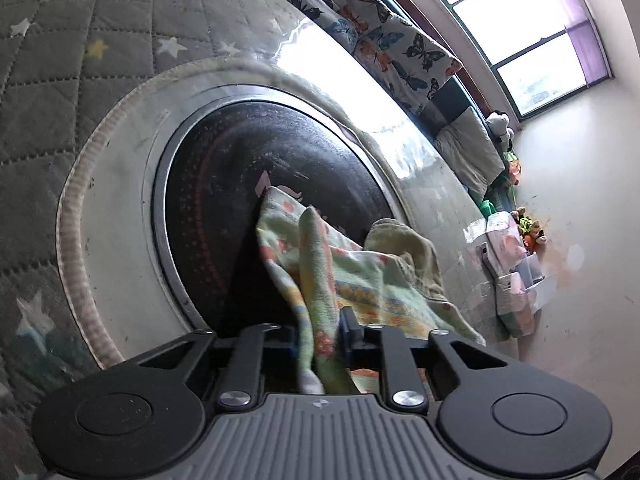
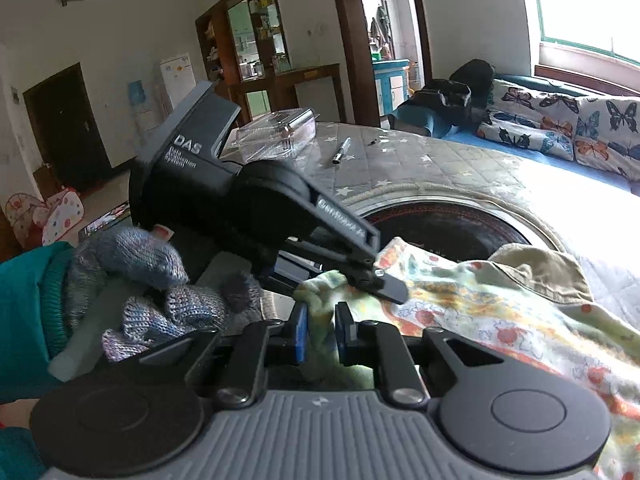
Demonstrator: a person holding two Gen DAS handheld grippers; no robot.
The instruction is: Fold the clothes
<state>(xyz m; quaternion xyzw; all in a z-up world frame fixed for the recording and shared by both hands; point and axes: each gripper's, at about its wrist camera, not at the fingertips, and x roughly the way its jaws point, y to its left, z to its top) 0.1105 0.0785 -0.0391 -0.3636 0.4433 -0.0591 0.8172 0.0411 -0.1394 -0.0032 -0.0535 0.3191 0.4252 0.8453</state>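
Note:
A pale green patterned cloth (image 1: 352, 276) with orange and yellow prints lies bunched over the dark round cooktop (image 1: 248, 184) set in the table. My left gripper (image 1: 320, 340) is shut on a fold of the cloth. In the right wrist view my right gripper (image 2: 321, 334) is shut on another edge of the same cloth (image 2: 472, 300). The left gripper (image 2: 384, 284) shows there too, close in front, clamped on the cloth. An olive-tan garment (image 2: 540, 264) lies partly under the cloth; it also shows in the left wrist view (image 1: 404, 240).
A quilted grey star-print cover (image 1: 60, 52) lies over the table. A pen (image 2: 341, 151) and a clear plastic box (image 2: 276, 136) sit at its far side. A butterfly-print sofa (image 2: 568, 128) stands under the window. A gloved hand (image 2: 148, 280) holds the left gripper.

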